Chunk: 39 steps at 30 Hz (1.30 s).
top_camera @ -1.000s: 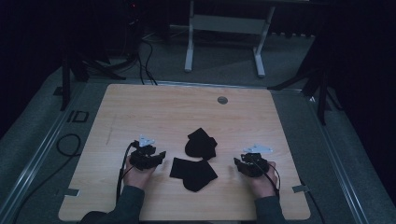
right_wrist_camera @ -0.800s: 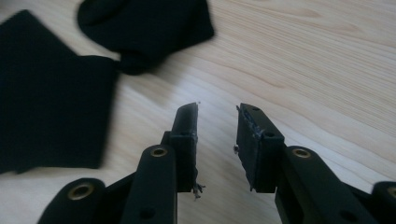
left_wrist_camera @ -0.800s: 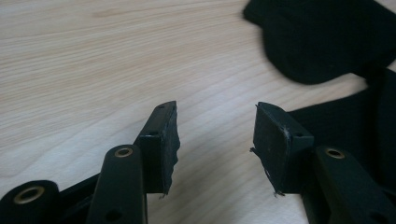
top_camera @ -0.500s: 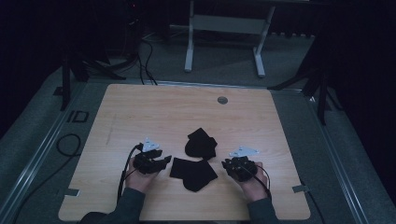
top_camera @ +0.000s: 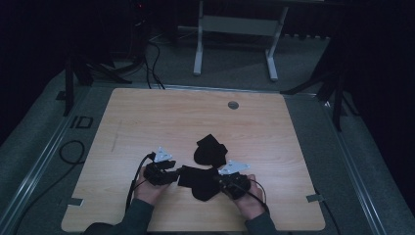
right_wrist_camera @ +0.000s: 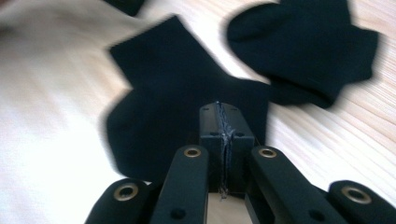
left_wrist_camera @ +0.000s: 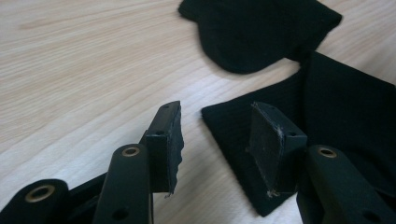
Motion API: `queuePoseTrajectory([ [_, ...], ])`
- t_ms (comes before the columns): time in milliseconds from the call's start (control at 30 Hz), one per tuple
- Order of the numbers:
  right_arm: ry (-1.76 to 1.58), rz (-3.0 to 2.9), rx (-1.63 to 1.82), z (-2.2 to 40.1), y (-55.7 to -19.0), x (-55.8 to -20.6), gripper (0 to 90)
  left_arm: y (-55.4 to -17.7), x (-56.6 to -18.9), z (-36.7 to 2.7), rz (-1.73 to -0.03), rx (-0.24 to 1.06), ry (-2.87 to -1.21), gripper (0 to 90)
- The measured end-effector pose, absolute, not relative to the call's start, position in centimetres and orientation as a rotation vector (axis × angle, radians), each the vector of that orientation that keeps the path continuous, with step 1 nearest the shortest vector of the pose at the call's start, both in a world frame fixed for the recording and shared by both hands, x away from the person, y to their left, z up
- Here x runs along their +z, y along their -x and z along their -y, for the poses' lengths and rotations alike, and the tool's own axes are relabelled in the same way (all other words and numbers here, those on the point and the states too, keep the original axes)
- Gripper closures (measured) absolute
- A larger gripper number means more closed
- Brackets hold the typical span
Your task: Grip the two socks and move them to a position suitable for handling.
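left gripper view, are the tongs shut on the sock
No, the left tongs stand open, one pad over the near sock's corner and the other over bare table.

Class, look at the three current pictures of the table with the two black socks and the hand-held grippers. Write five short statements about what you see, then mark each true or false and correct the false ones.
1. The left gripper has its jaws apart. True.
2. The right gripper has its jaws wide open. False: its pads are pressed together, above the near sock; whether they pinch fabric cannot be told.
3. Two black socks lie on the wooden table. True: the far sock lies just beyond the near one.
4. The far sock hangs over the table's edge. False: it lies flat near the middle.
5. One pad of the left gripper is over the near sock's corner. True.
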State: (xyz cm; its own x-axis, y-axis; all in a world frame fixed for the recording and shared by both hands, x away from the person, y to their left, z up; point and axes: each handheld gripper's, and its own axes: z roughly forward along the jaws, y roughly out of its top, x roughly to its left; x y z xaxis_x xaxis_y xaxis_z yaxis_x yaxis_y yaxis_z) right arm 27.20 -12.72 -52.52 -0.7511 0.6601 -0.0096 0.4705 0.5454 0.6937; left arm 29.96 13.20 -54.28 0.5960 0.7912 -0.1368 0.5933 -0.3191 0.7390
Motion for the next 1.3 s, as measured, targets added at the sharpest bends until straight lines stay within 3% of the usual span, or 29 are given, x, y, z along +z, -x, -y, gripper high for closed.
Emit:
queuePoseTrajectory([
  [333,-0.796,-2.631,1.021,8.9,-25.5,-53.8,73.7,-29.6,-54.3,-12.3,-1.062,0.321,-2.072,53.7],
  [600,-0.806,-2.683,0.997,8.0,-25.7,-55.4,66.0,-29.1,-54.2,-12.2,-1.033,0.304,-2.083,60.0],
  [733,-0.799,-2.675,0.971,7.9,-25.6,-55.3,69.6,-28.8,-54.3,-12.1,-1.030,0.283,-2.083,63.3],
  [867,-0.818,-2.640,0.946,7.9,-25.6,-55.3,82.9,-28.5,-54.6,-11.8,-1.012,0.250,-2.104,70.8],
  [1300,-0.944,-2.630,1.062,9.1,-26.1,-54.1,86.2,-28.4,-55.6,-10.3,-0.968,0.260,-2.212,83.3],
])
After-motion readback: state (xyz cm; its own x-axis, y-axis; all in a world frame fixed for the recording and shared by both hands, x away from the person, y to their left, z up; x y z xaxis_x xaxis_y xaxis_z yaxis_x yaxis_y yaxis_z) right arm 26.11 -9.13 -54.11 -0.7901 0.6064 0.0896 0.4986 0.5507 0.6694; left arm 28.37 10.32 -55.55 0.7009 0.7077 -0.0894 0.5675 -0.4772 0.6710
